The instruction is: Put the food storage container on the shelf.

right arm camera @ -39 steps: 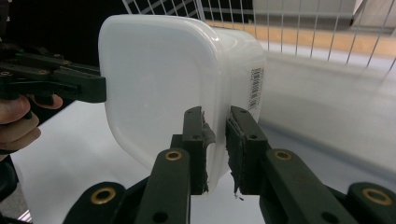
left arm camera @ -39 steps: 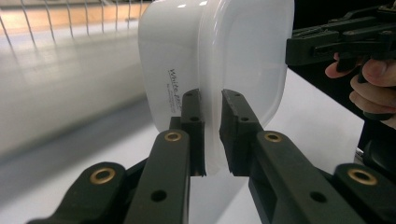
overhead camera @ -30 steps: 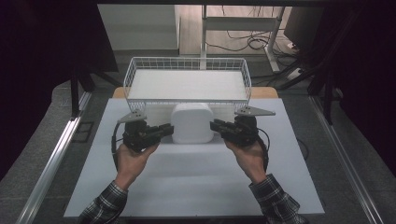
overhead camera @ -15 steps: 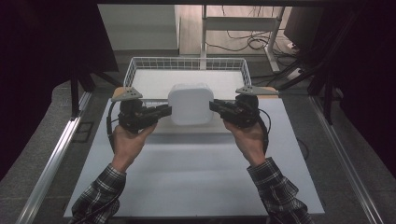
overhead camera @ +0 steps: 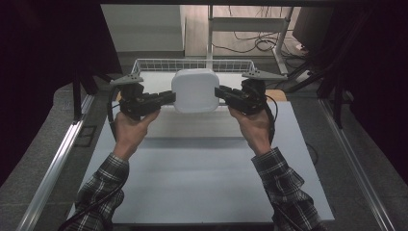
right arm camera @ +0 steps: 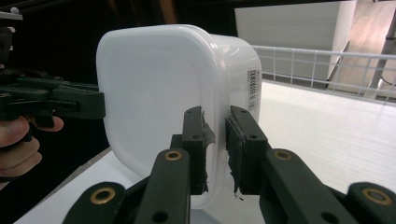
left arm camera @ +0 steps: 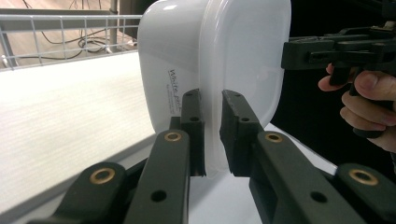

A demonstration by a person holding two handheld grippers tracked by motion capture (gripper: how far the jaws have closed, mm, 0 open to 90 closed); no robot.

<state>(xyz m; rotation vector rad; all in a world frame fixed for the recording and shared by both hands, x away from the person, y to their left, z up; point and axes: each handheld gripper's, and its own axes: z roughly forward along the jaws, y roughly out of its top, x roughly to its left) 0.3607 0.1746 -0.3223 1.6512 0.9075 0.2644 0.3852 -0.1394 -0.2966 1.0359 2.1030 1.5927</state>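
Note:
A white plastic container (overhead camera: 195,90) with rounded corners hangs in the air above the table, in front of the wire basket (overhead camera: 144,64). My left gripper (overhead camera: 168,98) is shut on its rim at the left side. My right gripper (overhead camera: 220,91) is shut on the rim at the right side. In the left gripper view the container (left arm camera: 205,70) fills the middle, its rim pinched between the pads (left arm camera: 194,122), with the other gripper at the far right. In the right gripper view the container (right arm camera: 154,98) shows a barcode label, and its rim sits between the pads (right arm camera: 240,140).
The white wire basket stands at the table's far edge, with a white board inside it. The white tabletop (overhead camera: 202,178) lies below the hands. Metal rails (overhead camera: 53,168) run along both sides. Dark curtains hang left and right. A desk frame and cables lie beyond the basket.
Both hands have lifted the container up off the table and carried it toward the basket. Both grips are as before.

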